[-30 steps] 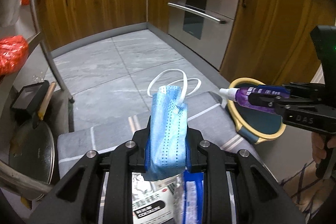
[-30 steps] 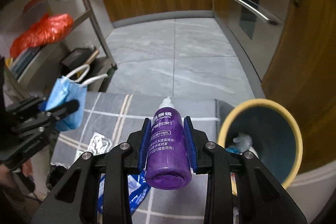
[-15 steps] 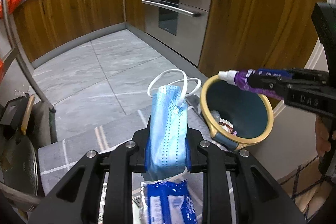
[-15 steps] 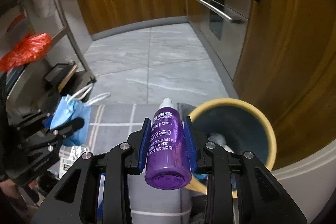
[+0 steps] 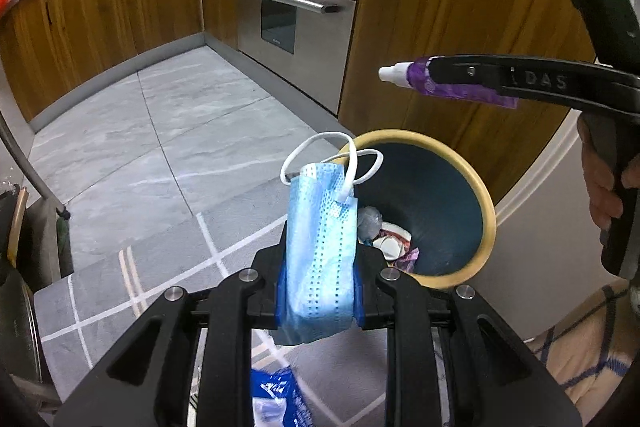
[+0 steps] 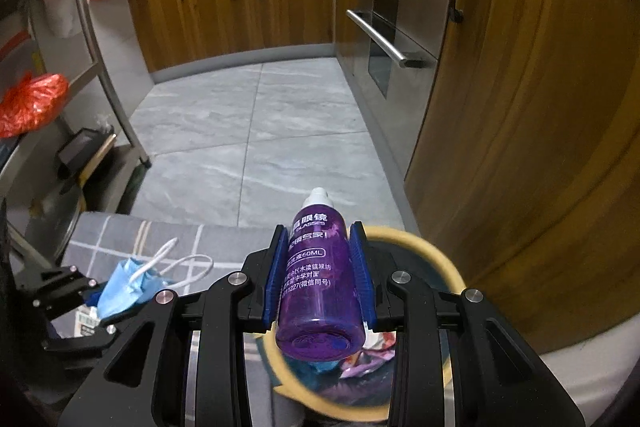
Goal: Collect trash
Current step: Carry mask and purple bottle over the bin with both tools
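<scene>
The left tool (image 5: 320, 279) is clamped on a folded pale-blue paper face mask (image 5: 320, 251), its blue pads pressing the mask from both sides; the mask stands up between the fingers with its white elastic ear loops (image 5: 340, 163) curling off the top. Just ahead of this tool and slightly to its right stands a round dark-teal waste bin with a cream-yellow rim (image 5: 486, 203), open-topped, with crumpled scraps (image 5: 384, 235) lying at its bottom. Beneath the tool a grey mat with white crossing lines (image 5: 160, 267) covers the floor, and a blue-and-white printed wrapper (image 5: 280, 399) lies on it close under the fingers.

The right tool (image 6: 320, 279) grips a small translucent purple plastic bottle with a white nozzle (image 6: 316, 291), nozzle pointing forward and base toward the camera. The bin's rim (image 6: 444, 267) sits directly below and beyond this tool's fingers. In the left wrist view the bottle (image 5: 448, 83) hangs above the bin, held by a hand (image 5: 600, 187) at the right edge.
</scene>
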### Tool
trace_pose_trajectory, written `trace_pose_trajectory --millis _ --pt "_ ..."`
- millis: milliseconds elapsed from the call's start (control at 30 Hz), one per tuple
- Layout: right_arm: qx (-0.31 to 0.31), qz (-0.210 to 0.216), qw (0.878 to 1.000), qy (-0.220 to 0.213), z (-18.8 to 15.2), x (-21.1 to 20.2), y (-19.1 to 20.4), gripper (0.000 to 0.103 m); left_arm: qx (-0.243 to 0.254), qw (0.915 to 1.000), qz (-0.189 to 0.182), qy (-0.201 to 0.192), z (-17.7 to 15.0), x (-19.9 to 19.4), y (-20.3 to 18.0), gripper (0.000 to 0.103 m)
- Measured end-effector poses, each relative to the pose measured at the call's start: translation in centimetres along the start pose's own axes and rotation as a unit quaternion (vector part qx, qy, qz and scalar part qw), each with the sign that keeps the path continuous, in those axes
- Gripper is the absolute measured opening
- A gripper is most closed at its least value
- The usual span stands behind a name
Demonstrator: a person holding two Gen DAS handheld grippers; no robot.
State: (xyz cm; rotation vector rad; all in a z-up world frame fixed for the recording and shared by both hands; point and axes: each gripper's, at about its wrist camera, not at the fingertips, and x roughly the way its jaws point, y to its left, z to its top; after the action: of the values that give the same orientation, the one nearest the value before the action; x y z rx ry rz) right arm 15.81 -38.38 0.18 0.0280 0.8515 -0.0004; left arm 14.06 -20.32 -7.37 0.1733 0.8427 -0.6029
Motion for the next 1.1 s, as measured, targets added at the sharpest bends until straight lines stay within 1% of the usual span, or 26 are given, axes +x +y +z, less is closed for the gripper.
trace_pose_trajectory --millis 67,167,233,300,400,467,667,733,867,1000,1100 --pt "-0.005 -0.006 1.0 -0.003 0.4 0.4 -0.5 0.033 0.003 1.0 -0.001 -0.002 0.4 0.4 -0.4 0.023" --pt "0.0 -0.01 1.0 0.007 0.6 1.3 -1.1 0.033 0.005 0.9999 -0.008 -0.008 0.9 1.3 -1.4 0.023" --pt "0.006 -0.009 1.0 0.012 0.4 1.5 -1.5 0.033 -0.012 0.9997 -0.02 -0.008 0.8 2.2 -1.7 0.023" --pt "0.008 -0.012 1.0 0.015 0.3 1.7 -1.8 0.033 -0.027 0.9991 -0.033 0.003 0.6 3.3 -2.0 0.023" --pt "0.009 -0.019 0.999 0.026 -0.1 2.1 -2.1 0.033 -0.008 0.9991 -0.037 0.018 0.2 4.9 -3.5 0.023" --pt "0.011 -0.026 0.999 0.042 -0.5 2.8 -2.5 0.033 0.012 0.9989 -0.04 0.023 0.1 5.8 -4.7 0.023" --pt "0.045 -0.036 0.995 0.087 -1.6 4.8 -4.1 0.033 0.039 0.997 -0.054 0.038 -0.5 8.6 -7.3 0.023" --pt "0.051 -0.043 0.993 0.102 -2.0 5.4 -4.3 0.033 0.041 0.9966 -0.058 0.041 -0.9 9.4 -7.7 0.023" --pt "0.071 -0.047 0.988 0.131 -2.8 7.0 -5.0 0.033 0.042 0.9959 -0.061 0.051 -1.5 10.6 -7.9 0.023" --pt "0.103 -0.038 0.981 0.16 -3.8 8.6 -6.0 0.033 0.05 0.9951 -0.062 0.059 -1.8 11.4 -7.6 0.023" --pt "0.112 -0.045 0.978 0.173 -4.3 9.4 -6.5 0.034 0.046 0.9952 -0.063 0.06 -1.8 11.5 -7.4 0.024"
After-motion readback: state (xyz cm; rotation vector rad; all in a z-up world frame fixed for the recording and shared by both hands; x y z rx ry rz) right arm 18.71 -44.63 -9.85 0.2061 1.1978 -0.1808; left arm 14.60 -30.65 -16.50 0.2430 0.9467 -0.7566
